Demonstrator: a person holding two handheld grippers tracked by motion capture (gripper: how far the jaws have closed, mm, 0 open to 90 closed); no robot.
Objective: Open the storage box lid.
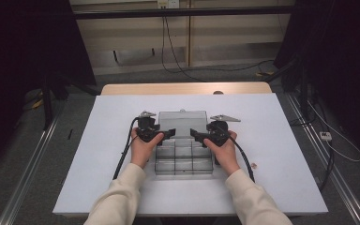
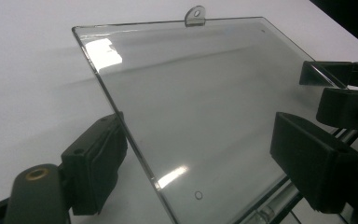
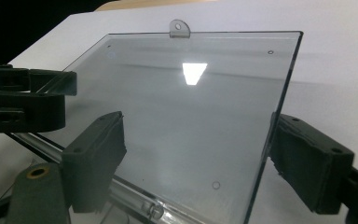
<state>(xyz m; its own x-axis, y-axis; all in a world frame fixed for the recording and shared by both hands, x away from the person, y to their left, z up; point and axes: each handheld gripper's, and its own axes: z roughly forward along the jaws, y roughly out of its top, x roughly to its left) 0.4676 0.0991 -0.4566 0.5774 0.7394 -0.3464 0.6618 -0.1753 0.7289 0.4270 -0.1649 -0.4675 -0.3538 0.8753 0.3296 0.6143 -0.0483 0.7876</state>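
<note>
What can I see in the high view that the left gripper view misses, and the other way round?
High view: the person's left hand and right hand, cream sleeves, and the box's compartments. Left gripper view: up close, the left tool with its black jaws open astride the lid's side edge, and the holed tab on the far edge. Shared: the clear lid lying open, the white table, and the right tool.

I can't make out what lies in the compartments of the clear plastic organiser box [image 1: 183,158]; they're too small from above. Its near part is cut off in both gripper views, and the small brownish speck [image 1: 255,165] right of it stays unidentifiable.
</note>
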